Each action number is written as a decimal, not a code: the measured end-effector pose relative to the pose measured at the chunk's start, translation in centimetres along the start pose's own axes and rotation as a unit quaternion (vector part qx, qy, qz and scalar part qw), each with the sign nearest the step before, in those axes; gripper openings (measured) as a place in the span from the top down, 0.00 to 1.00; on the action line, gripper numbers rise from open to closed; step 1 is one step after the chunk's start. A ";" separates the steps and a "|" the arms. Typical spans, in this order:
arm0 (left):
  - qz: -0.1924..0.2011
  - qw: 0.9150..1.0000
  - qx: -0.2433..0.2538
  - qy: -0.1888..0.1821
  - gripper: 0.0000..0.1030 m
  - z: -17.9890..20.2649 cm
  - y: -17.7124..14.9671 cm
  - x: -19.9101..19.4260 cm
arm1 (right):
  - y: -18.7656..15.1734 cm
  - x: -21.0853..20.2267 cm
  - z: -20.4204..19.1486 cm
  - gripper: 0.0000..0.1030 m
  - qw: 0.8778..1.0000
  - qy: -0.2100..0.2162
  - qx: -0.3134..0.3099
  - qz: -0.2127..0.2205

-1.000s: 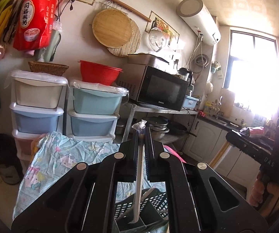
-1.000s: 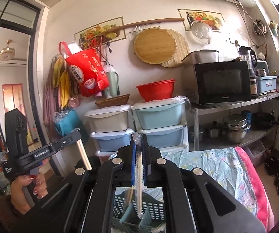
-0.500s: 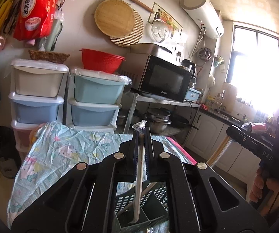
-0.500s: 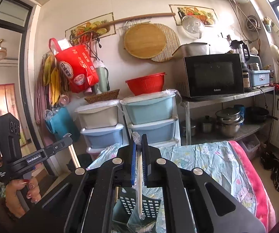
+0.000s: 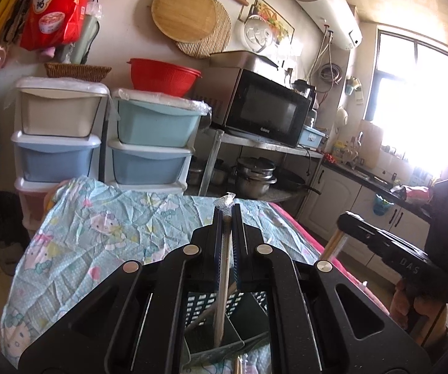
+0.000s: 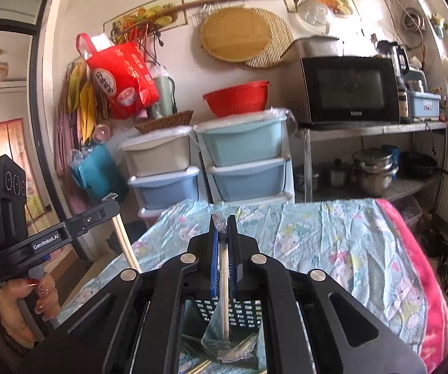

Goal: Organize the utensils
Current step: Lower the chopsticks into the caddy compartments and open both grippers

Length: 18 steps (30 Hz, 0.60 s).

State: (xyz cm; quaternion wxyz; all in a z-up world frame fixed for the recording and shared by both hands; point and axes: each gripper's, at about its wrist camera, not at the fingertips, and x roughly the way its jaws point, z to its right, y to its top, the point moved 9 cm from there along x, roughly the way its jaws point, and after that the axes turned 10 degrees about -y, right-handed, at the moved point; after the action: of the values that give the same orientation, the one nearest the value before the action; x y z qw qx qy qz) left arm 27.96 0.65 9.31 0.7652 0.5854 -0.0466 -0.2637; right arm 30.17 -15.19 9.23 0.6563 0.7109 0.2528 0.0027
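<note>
Each gripper, left gripper [image 5: 227, 215] and right gripper [image 6: 221, 227], clamps one upright wrapped chopstick [image 5: 224, 280], long axis vertical, tip directly above the slotted utensil caddy [image 6: 239, 311] on the table [image 6: 333, 243].

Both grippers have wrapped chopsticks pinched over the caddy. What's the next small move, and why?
Probably lower both a little further, then open. The left gripper and right gripper are each shut on wrapped chopsticks hanging nearly upright, their tips already down inside the slotted utensil caddy. Releasing higher might let them tip out.
</note>
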 end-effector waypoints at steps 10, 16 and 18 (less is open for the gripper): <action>-0.026 1.000 -0.004 -0.001 0.96 -0.5 -2.1 0.9 | -2.7 2.1 0.0 0.94 0.999 -0.005 0.015 -0.047; -0.037 0.999 -0.017 -0.004 0.96 -1.1 -2.9 1.3 | -3.3 2.4 0.4 0.94 0.998 -0.008 0.027 -0.062; -0.042 0.999 -0.021 -0.002 0.96 -1.4 -3.2 1.4 | -3.5 2.5 0.6 0.94 0.997 -0.011 0.027 -0.065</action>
State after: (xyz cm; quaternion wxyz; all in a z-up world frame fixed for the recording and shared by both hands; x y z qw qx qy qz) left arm 28.56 0.64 5.59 0.7655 0.5702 -0.0186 -0.2976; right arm 31.32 -14.78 5.09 0.6381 0.7107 0.2911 -0.0541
